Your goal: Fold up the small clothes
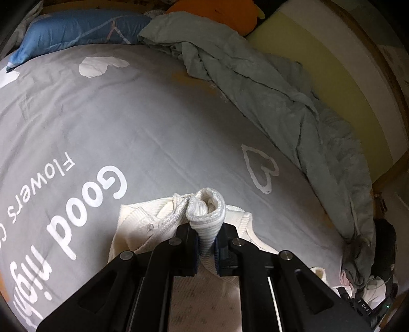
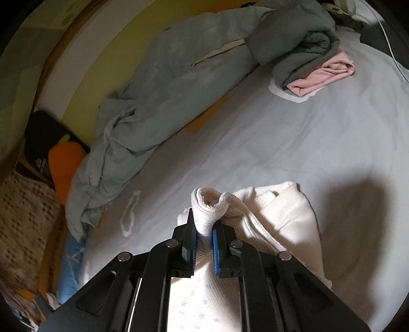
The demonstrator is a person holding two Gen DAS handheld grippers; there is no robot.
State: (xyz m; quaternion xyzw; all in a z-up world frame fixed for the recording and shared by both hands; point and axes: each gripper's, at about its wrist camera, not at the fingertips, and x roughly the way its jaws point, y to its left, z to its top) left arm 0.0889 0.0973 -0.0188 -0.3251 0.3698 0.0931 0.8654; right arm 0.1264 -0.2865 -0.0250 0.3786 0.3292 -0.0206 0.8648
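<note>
One white knitted garment [image 1: 143, 229] is shown lying on a bed whose grey sheet [image 1: 143, 122] is printed with white hearts and lettering; the garment sits at the near edge of each view, directly beneath and ahead of the cameras. In the left wrist view two hearts are fully seen, one solid [image 1: 99, 66] and one outlined [image 1: 260, 168], with part of a third cut off at the left edge.

One crumpled grey-green duvet [image 1: 281, 102] is heaped along the far side of the bed, against a pale yellow foam slab [image 1: 340, 76]. One blue pillow [image 1: 76, 33] and one orange plush toy [image 1: 212, 10] are seen at the head of the bed (the toy appears again, carrot-like, in the right wrist view). One folded pink cloth [image 2: 322, 76] is tucked under the end of the duvet in the right wrist view.

Two tongs are counted, one per view. The left tongs [image 1: 205, 245] are nearly together, clamped on a bunched, ribbed fold of the white garment, which rises between the blue-padded fingers [image 1: 195, 252] and curls over above their tips. The right tongs [image 2: 204, 245] are likewise almost closed, pinched on a second rolled edge of the same garment, with the blue pads [image 2: 216, 252] pressed against the knit on either side. The remainder of the garment is draped to the right of the right tongs and rests on the sheet, where a dark shadow [image 2: 358, 204] is cast beside it.
</note>
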